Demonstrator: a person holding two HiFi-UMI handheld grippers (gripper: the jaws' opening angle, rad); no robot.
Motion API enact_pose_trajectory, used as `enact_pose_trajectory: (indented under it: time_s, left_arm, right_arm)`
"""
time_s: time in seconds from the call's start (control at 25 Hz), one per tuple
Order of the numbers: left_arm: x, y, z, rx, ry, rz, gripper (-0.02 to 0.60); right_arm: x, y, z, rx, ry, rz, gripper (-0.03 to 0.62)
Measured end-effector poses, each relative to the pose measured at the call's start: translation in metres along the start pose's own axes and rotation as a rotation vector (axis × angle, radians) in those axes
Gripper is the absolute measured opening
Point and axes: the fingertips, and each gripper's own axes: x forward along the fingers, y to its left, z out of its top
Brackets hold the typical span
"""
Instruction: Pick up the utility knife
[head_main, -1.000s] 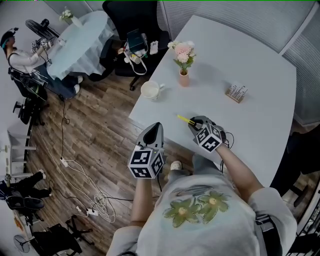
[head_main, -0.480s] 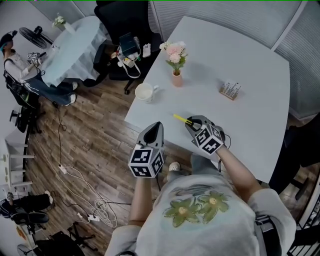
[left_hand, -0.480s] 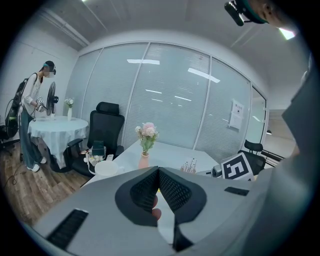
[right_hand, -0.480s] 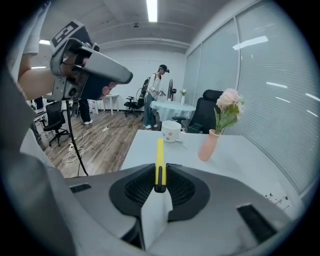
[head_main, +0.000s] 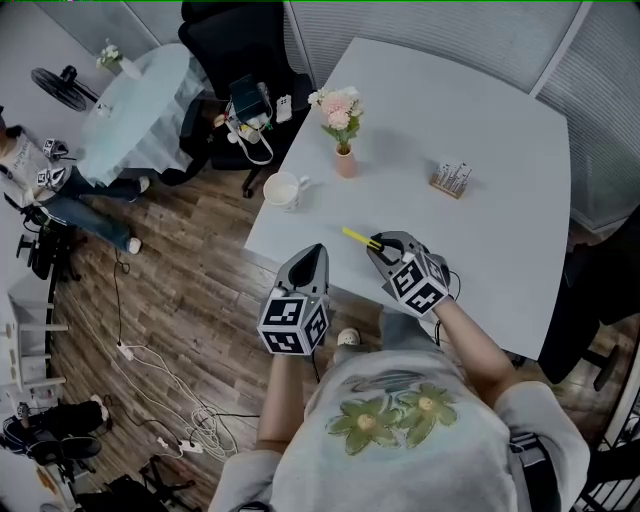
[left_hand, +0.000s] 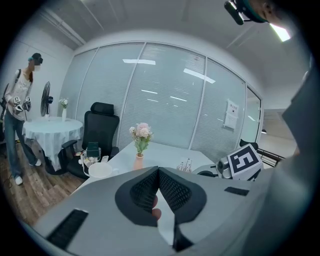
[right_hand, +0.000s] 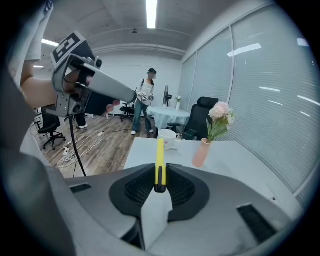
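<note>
Jaws of right gripper (right_hand: 159, 176) narrow, pads clamped on slim yellow plastic utility knife (right_hand: 159, 159) near its dark butt end. Most of body juts forward past fingertips (rear grip probably keeps blade end away from hand). Knife sits above near edge of white rounded table (head_main: 480, 120), seemingly clear of surface, so pick-up looks done. Jaws of left gripper (left_hand: 158, 172) pressed together on nothing, parked off table edge over wooden plank floor (head_main: 190, 290): idle, out of way. Small pink vase of flowers (head_main: 342, 158) and white ceramic mug (head_main: 280, 190) well apart from knife.
</note>
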Motion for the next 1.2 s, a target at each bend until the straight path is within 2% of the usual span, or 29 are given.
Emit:
enact_pose_trajectory:
  time_s: [1.2]
  left_arm:
    - [0.003,-0.045,-0.003,0.057,0.017,-0.132,0.002]
  right_arm:
    - [-0.087,0.000,0.057,0.092,-0.237,-0.159,0.071]
